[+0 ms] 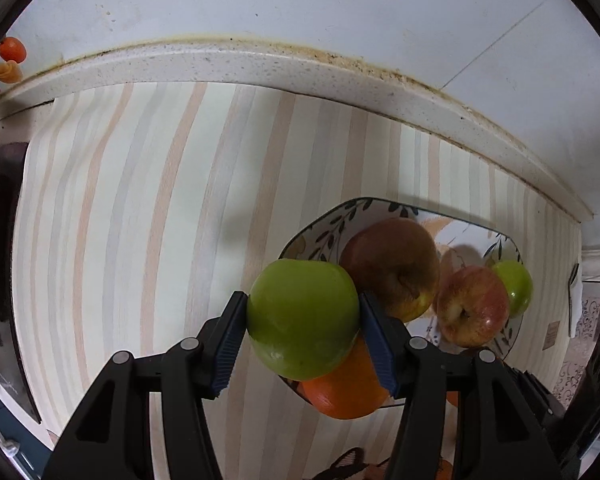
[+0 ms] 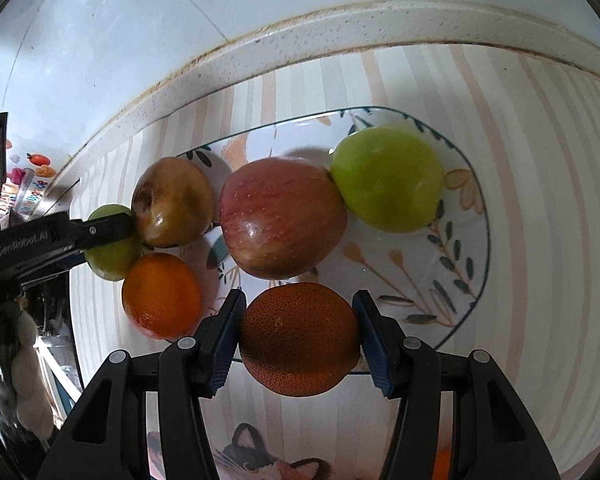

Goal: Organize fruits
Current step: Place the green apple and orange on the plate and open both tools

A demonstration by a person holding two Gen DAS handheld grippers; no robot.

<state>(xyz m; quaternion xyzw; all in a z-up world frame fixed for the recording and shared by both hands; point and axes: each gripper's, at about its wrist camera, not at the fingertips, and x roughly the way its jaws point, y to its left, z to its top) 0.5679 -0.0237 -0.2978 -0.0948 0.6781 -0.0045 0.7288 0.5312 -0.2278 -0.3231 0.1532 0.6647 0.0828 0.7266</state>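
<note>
My left gripper [image 1: 303, 322] is shut on a green apple [image 1: 302, 318], held at the left edge of the patterned plate [image 1: 328, 220]; it also shows in the right wrist view [image 2: 110, 258]. My right gripper [image 2: 298, 340] is shut on a dark orange [image 2: 298, 338] at the plate's near rim [image 2: 476, 240]. On the plate lie a brownish apple [image 2: 172, 200], a red apple [image 2: 282, 216], another green apple [image 2: 386, 178] and a bright orange [image 2: 160, 294]. In the left wrist view, the brownish apple [image 1: 392, 264], red apple [image 1: 472, 304], far green apple [image 1: 514, 286] and orange [image 1: 346, 392] show.
The plate sits on a striped mat [image 1: 140, 220] on a counter with a speckled raised back edge [image 1: 260, 64] and white wall behind. Fruit-shaped items [image 1: 11, 50] are at the far left. A cat picture [image 2: 260, 458] is on the mat near me.
</note>
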